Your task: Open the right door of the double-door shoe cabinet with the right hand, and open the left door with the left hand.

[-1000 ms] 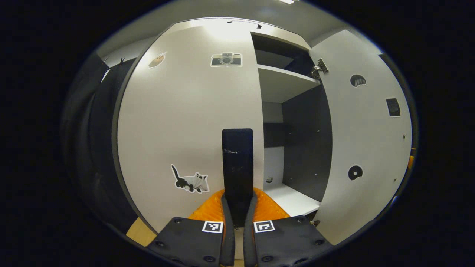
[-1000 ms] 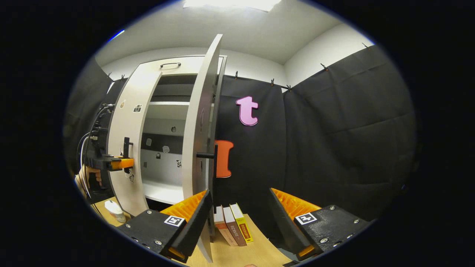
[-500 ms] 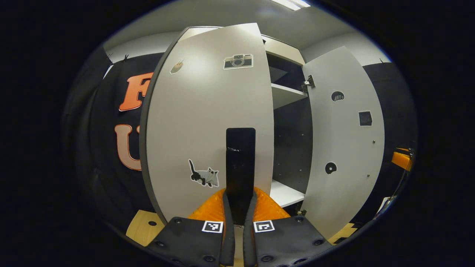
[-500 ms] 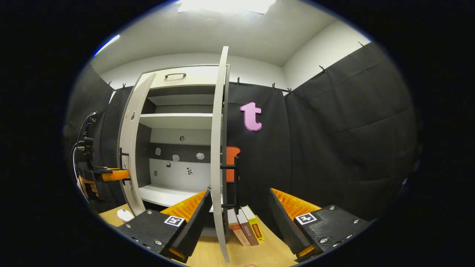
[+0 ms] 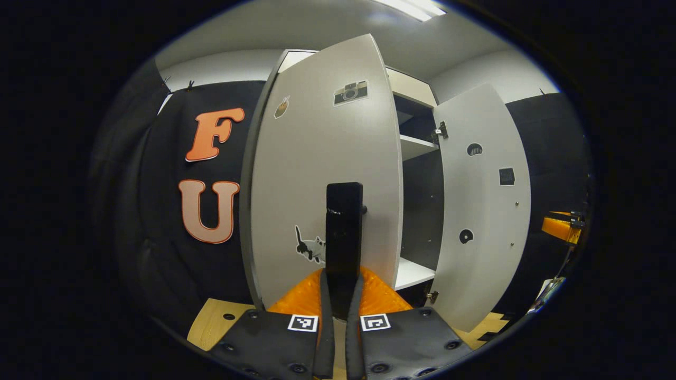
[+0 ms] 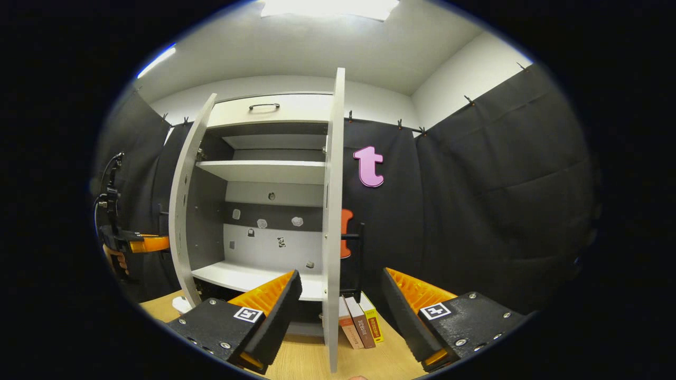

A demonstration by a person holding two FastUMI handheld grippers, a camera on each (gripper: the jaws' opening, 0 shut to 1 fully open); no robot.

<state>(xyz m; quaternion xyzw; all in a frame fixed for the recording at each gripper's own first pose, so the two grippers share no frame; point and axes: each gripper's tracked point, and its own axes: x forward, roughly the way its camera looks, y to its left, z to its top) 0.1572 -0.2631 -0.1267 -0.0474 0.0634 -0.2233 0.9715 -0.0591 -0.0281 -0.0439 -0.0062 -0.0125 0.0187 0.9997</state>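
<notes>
Both cabinet doors swung open

Left gripper (image 5: 340,295) clamped on black bar handle (image 5: 344,232) of white left door (image 5: 322,174), swung out from white double-door shoe cabinet (image 6: 264,174). Right door (image 6: 332,211) also open, edge-on just ahead of right gripper (image 6: 338,301), fingers apart, holding nothing. Three books (image 6: 360,324) stand at cabinet's right foot.
</notes>
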